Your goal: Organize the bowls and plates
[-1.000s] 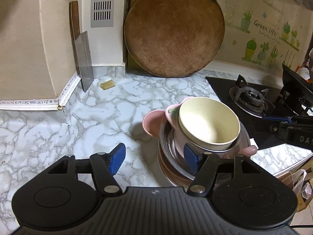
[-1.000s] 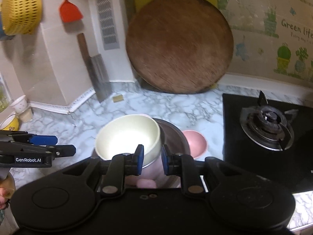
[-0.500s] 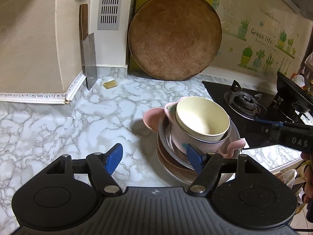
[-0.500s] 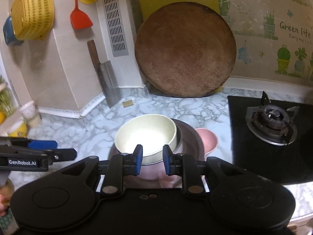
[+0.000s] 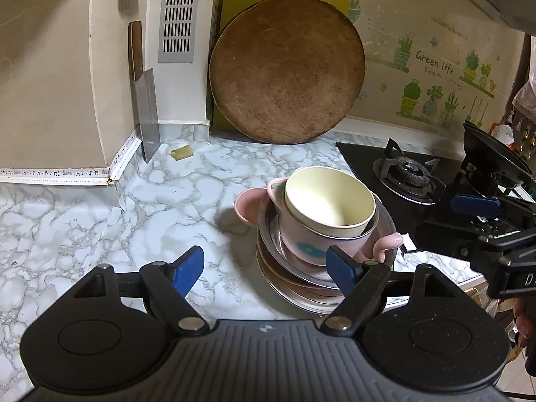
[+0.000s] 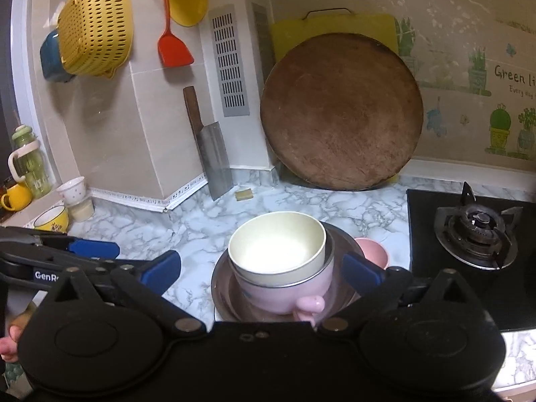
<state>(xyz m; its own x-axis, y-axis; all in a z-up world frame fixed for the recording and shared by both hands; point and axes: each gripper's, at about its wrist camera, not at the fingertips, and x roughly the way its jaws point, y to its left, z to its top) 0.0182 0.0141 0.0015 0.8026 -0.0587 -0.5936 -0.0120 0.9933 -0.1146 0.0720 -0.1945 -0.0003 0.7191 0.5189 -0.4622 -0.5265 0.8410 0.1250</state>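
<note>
A cream bowl (image 5: 328,201) (image 6: 278,251) sits nested in a pink two-handled bowl (image 5: 301,241) (image 6: 284,293) on a stack of steel plates (image 5: 268,231) (image 6: 221,278) on the marble counter. A small pink bowl (image 5: 244,207) (image 6: 372,251) rests against the far side of the stack. My left gripper (image 5: 264,268) hovers just short of the stack, its jaws opening, nothing between them. My right gripper (image 6: 261,269) is on the opposite side, jaws opening wide. The pink bowl shows between its fingers, but the pads do not touch it.
A round wooden board (image 5: 288,70) and a cleaver (image 5: 147,107) lean on the back wall. The black gas stove (image 6: 475,231) lies right of the stack. Cups (image 6: 72,189) stand at the far left. A colander (image 6: 97,26) and spatula hang above.
The right gripper's jaws went from nearly shut to wide open. The left jaws spread further. Both grippers drew back a little from the stack, which stayed still.
</note>
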